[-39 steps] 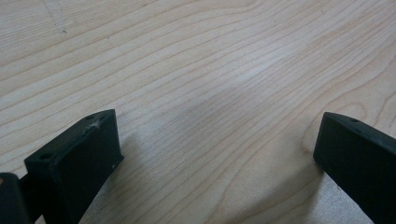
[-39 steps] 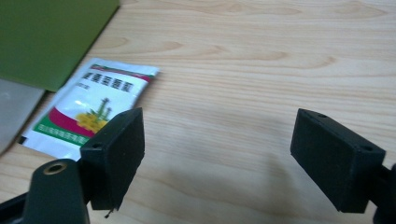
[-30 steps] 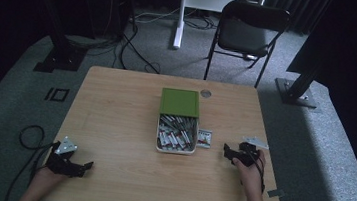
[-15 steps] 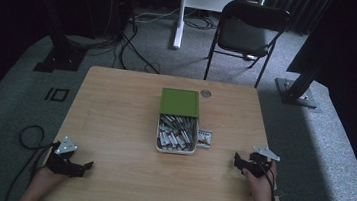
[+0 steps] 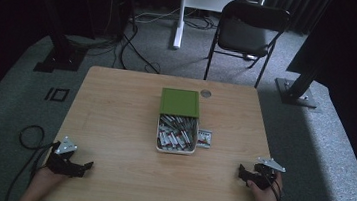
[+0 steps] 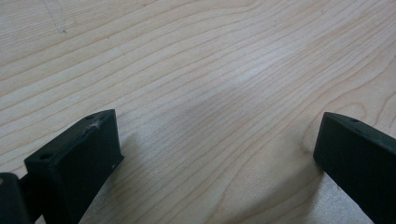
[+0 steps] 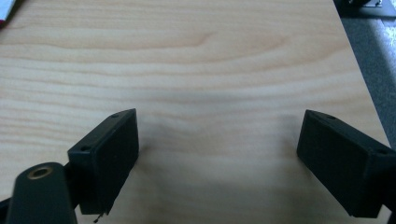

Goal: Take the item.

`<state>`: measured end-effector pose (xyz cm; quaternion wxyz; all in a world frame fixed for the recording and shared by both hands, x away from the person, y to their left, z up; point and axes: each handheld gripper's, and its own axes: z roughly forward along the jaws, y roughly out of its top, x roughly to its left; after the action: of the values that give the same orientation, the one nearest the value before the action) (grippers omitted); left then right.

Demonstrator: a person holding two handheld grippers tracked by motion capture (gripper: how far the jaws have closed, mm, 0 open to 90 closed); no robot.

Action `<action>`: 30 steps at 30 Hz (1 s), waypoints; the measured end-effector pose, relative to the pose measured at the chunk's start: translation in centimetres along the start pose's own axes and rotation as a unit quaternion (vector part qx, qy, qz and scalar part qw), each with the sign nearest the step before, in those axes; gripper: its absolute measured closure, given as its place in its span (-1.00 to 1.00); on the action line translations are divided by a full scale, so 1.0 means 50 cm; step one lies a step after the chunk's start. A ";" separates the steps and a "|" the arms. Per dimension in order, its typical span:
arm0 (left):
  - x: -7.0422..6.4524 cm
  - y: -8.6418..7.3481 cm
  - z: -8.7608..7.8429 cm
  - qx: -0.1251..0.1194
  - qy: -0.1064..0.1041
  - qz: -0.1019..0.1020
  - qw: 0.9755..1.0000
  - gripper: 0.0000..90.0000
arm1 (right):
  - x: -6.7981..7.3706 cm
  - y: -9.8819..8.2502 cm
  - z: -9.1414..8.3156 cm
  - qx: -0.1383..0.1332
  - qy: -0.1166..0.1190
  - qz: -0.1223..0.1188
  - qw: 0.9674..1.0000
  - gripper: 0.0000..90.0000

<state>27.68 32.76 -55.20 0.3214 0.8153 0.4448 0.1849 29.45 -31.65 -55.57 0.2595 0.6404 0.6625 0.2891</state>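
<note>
A white tray full of small packets sits mid-table, its far half under a green lid. One loose packet lies just right of the tray. My left gripper rests at the table's front left corner, open, with bare wood between its jaws. My right gripper rests at the front right corner, also open over bare wood. Both are far from the tray.
The wooden table has a small round grommet near its far edge. In the right gripper view the table's edge runs close by, with grey carpet beyond. A black folding chair stands behind the table.
The right hand has drawn back from near the tray's right side to the front right corner. The left gripper has stayed put.
</note>
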 end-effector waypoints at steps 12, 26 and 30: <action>0.000 0.000 0.000 0.000 0.000 0.000 1.000 -0.97 | -0.007 -0.024 -0.020 -0.007 -0.011 0.007 1.000 -0.71; 0.000 0.000 0.000 0.000 0.000 0.000 1.000 -0.97 | -0.009 -0.029 -0.024 -0.009 -0.013 0.010 1.000 -0.71; 0.000 0.000 0.000 0.000 0.000 0.000 1.000 -0.97 | -0.010 -0.027 -0.022 -0.008 -0.024 0.021 0.999 -0.72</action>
<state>27.67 32.75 -55.20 0.3215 0.8151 0.4449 0.1851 27.77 -32.23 -55.79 0.2744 0.6592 0.6398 0.2843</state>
